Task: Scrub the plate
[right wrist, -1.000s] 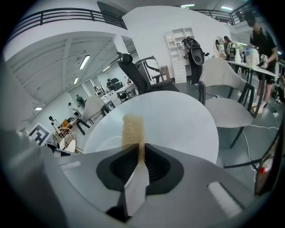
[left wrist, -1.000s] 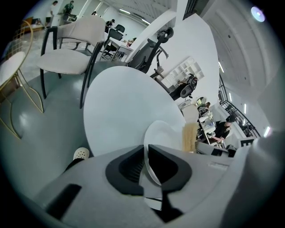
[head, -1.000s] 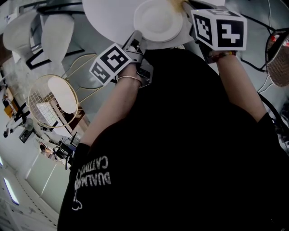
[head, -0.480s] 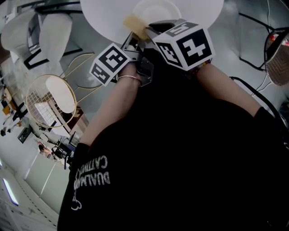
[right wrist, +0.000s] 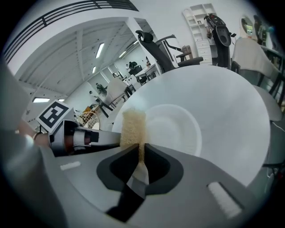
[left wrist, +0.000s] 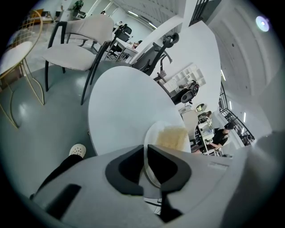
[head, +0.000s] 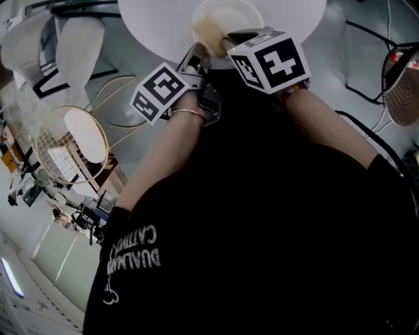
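Note:
A small white plate (head: 230, 14) lies on the round white table (head: 154, 26). My left gripper (head: 195, 57) is shut on its near rim; the thin edge (left wrist: 150, 149) stands between the pads in the left gripper view. My right gripper (head: 224, 40) is shut on a beige sponge (head: 207, 31), which presses on the plate's left part. In the right gripper view the sponge (right wrist: 133, 128) sticks up from the jaws over the plate's (right wrist: 178, 129) left rim, right beside the left gripper (right wrist: 89, 138). The left gripper view shows the sponge (left wrist: 172, 138) on the plate.
A gold wire side table (head: 71, 145) stands on the floor to the left, a white chair (head: 73, 44) behind it. A wire basket (head: 402, 91) and black cables lie at the right. The person's black top fills the lower head view. A white shoe (left wrist: 77, 150) shows below the table.
My right gripper has swept left across the plate with the sponge, from the plate's right side to its left part near the left gripper. The left gripper kept its hold.

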Motion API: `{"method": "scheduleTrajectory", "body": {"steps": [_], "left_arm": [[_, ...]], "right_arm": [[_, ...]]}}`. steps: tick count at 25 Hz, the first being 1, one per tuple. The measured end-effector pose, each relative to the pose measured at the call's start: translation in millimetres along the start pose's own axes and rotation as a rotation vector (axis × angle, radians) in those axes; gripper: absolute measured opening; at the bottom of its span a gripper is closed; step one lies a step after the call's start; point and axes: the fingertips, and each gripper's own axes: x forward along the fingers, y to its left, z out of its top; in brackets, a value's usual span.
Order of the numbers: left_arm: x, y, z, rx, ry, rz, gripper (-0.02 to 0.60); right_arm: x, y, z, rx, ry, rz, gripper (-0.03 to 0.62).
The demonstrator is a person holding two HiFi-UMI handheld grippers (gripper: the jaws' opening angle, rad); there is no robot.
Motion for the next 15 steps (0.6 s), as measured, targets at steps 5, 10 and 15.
{"method": "scheduleTrajectory", "body": {"steps": [5, 10, 15], "left_arm": [[0.6, -2.8, 0.9, 0.003, -0.003, -0.013, 0.021], [1.2, -3.0, 1.9, 0.014, -0.006, -0.018, 0.021], [-0.9, -7.0, 1.9, 0.028, 0.001, -0.014, 0.021]], "right_arm": [[-9.1, -18.9, -0.3, -0.019, 0.006, -0.055, 0.046], [-15.3, -31.9, -1.8, -0.033, 0.002, -0.098, 0.046], [-27.6, -42.5, 2.1, -0.041, -0.020, -0.133, 0.043]]}}
